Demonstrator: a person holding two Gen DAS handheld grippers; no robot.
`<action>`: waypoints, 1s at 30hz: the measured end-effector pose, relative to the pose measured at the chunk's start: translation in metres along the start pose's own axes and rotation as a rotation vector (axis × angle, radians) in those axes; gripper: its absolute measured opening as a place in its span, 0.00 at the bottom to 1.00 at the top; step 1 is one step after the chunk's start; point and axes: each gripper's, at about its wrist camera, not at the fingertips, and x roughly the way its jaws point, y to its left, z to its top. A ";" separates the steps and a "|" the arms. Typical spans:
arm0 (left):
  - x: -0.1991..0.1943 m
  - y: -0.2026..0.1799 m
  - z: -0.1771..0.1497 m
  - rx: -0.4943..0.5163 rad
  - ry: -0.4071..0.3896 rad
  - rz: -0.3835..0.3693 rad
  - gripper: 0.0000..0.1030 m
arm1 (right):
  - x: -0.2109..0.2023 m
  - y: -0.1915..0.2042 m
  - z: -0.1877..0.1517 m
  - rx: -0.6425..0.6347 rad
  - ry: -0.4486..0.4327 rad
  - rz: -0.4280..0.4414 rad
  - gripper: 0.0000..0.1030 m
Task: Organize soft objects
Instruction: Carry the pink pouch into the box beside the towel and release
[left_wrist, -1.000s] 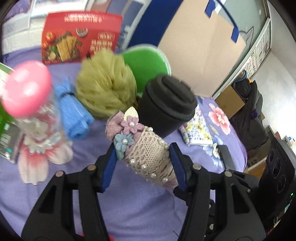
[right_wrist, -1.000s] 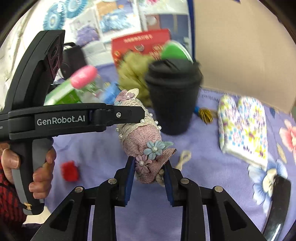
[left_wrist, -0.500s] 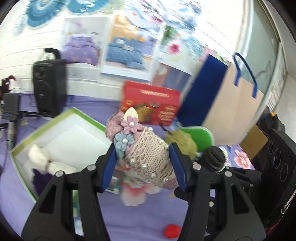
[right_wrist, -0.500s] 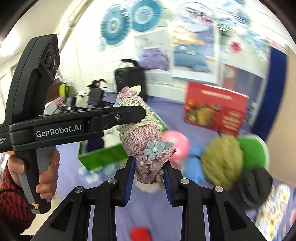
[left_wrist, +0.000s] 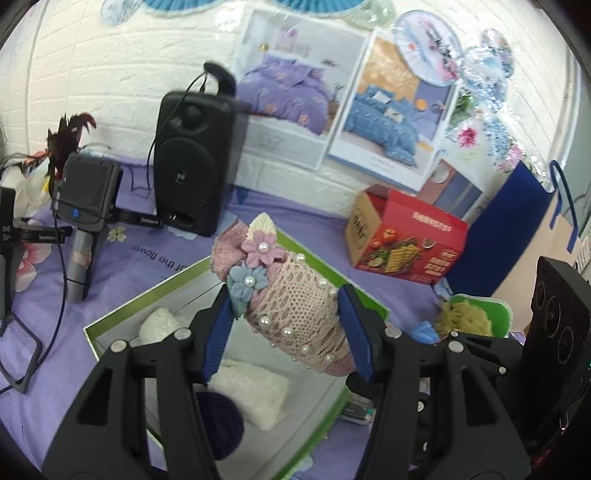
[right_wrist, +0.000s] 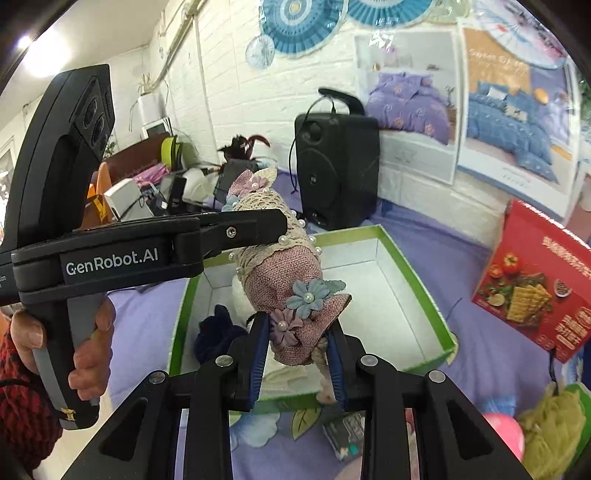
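- My left gripper (left_wrist: 286, 325) is clamped on the lace-wrapped middle of the pouch (left_wrist: 288, 299), a pink burlap roll with felt flowers and pearls; its blue pads press both sides.
- My right gripper (right_wrist: 297, 354) pinches the pouch's burlap end (right_wrist: 295, 321), jaws narrow, a cord hanging below. So I hold one pouch between two grippers, in the air.
- In the right view the left gripper crosses from the left edge, with my hand (right_wrist: 74, 350) on its handle.
- Right under the pouch, centre of both frames, sits the green box (right_wrist: 421, 266), white inside and open. The pouch hangs over it and, as far as I can tell, touches nothing in it.
- Already in the box, I count three soft things in the left view: a white fluffy piece (left_wrist: 159, 325) at its far corner, a white folded cloth (left_wrist: 255, 391) and a dark blue ball (left_wrist: 218, 421) at its near end.
- Left outside, I judge: one yellow-green pouf (left_wrist: 465, 314) at the right edge of the left view, a blue cloth (left_wrist: 424, 330) just beside it, barely showing. Others may be out of frame.
- My reading: the task is partway through; lowering and releasing this pouch is the step in hand.
- Around: one red carton (left_wrist: 410, 240) right of centre, one black speaker (left_wrist: 192, 166) upper left, all on the purple tablecloth (left_wrist: 122, 277).
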 end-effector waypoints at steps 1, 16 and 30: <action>0.008 0.006 -0.002 -0.009 0.016 0.001 0.57 | 0.009 -0.001 0.000 0.003 0.015 0.001 0.29; 0.060 0.038 -0.017 -0.038 0.118 0.098 0.88 | 0.090 -0.013 -0.007 -0.031 0.184 -0.023 0.53; 0.002 -0.006 -0.018 0.010 0.020 0.135 0.97 | 0.033 0.001 -0.009 -0.070 0.115 -0.008 0.81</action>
